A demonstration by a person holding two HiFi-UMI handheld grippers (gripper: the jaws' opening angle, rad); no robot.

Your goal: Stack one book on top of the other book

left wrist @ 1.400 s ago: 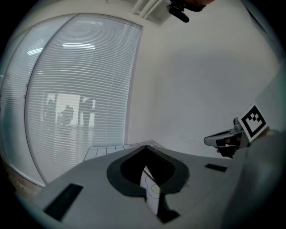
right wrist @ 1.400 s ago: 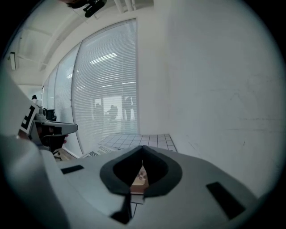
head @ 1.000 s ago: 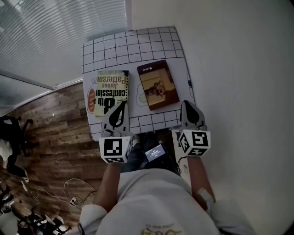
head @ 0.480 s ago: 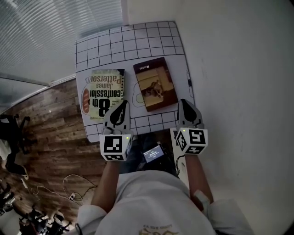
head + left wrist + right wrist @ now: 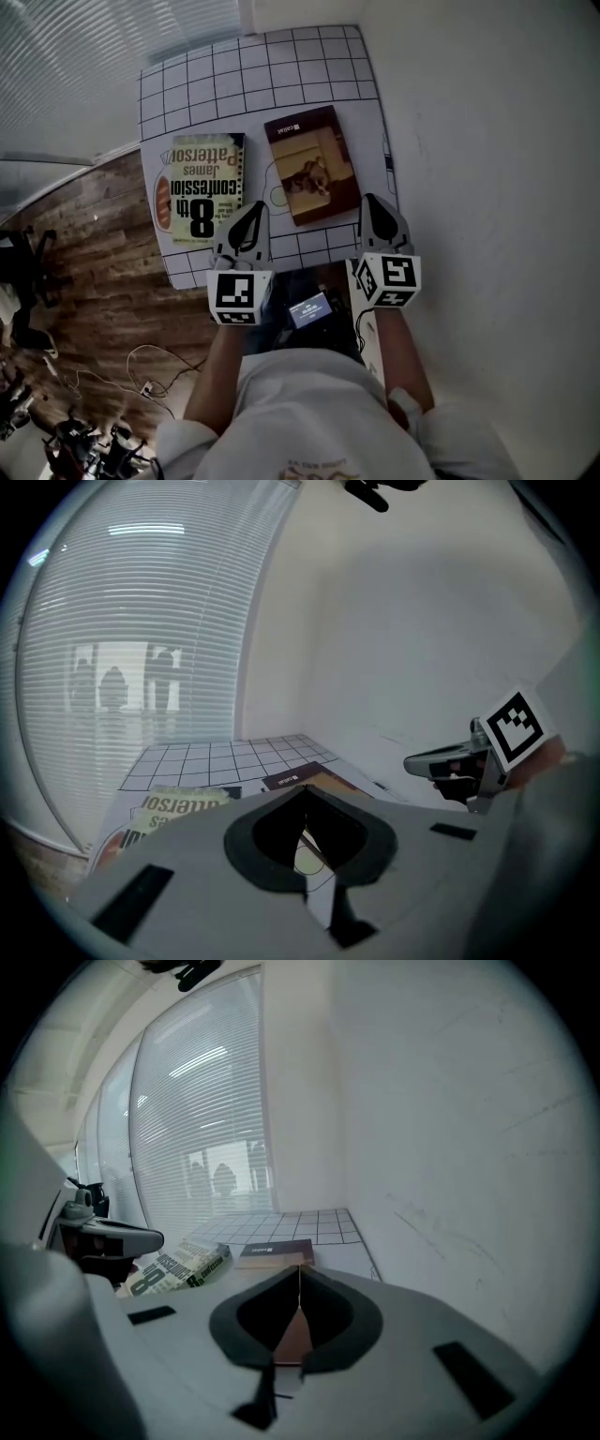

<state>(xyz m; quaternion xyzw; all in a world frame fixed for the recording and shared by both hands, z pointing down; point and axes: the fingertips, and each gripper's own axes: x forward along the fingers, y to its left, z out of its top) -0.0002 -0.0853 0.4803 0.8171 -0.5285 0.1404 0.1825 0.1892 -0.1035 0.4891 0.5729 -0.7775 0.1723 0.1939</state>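
Note:
Two books lie side by side on a white gridded table (image 5: pixel 272 70). The left one is a pale paperback with a big "8th confession" title (image 5: pixel 200 187), also in the left gripper view (image 5: pixel 173 806) and the right gripper view (image 5: pixel 178 1266). The right one is a brown book with a picture on its cover (image 5: pixel 311 164), also (image 5: pixel 275 1252). My left gripper (image 5: pixel 254 208) hangs shut and empty over the table's near edge, just right of the paperback's near corner. My right gripper (image 5: pixel 371 202) is shut and empty by the brown book's near right corner.
A white wall (image 5: pixel 487 141) runs along the table's right side and window blinds (image 5: pixel 84 66) along the left. Wooden floor (image 5: pixel 103 281) with cables and dark gear lies to the left. A small lit screen (image 5: pixel 312 310) sits at the person's chest.
Both grippers have sunk toward the table's near edge and stay shut. In the head view the table and books have shifted up and left. The books themselves have not moved.

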